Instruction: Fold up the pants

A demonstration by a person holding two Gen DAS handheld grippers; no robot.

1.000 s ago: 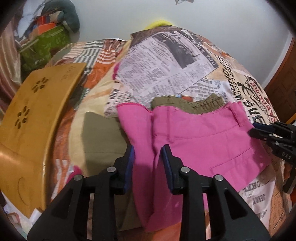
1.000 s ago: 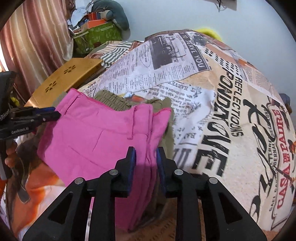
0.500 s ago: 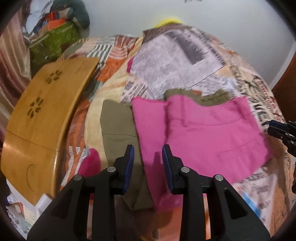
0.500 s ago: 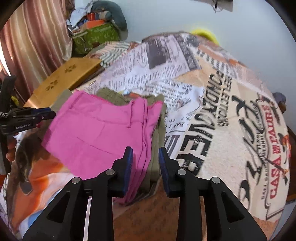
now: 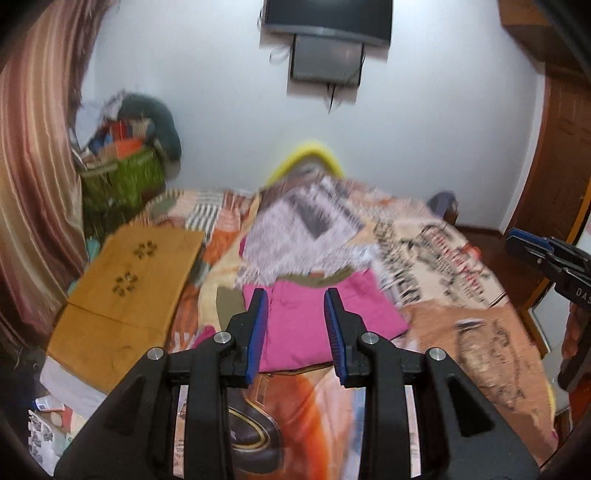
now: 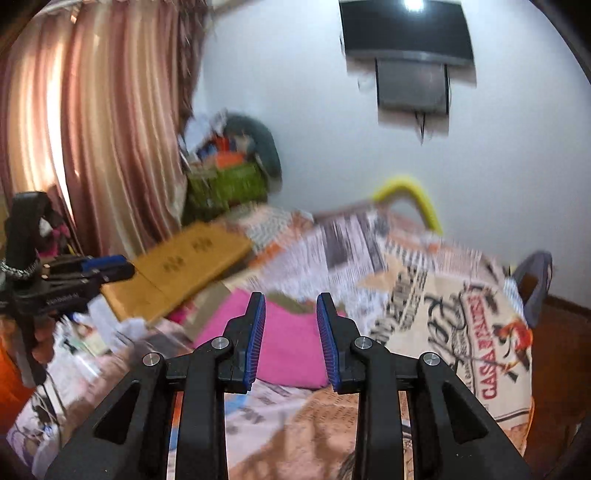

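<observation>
The pink pants (image 5: 369, 314) lie folded into a compact rectangle on the bed, on top of an olive garment (image 5: 227, 306). My left gripper (image 5: 295, 295) hangs well above and short of them, open, with nothing between its blue pads. My right gripper (image 6: 290, 299) is likewise raised and open, and the pink pants (image 6: 221, 328) show far below it. Each gripper appears in the other's view: the right gripper (image 5: 524, 240) at the right edge, the left gripper (image 6: 107, 266) at the left edge, held by a hand.
A wooden lap table (image 5: 129, 288) rests on the bed's left side. The bed cover (image 5: 443, 258) has newspaper print. A green basket (image 5: 122, 177) of clutter stands in the far left corner by the curtain (image 6: 92, 129). A screen (image 5: 325, 18) hangs on the wall and a wooden door (image 5: 561, 147) is at right.
Both grippers have risen and drawn back from the pink pants, which stay folded on the bed. The views have tilted up, so the wall and screen now show.
</observation>
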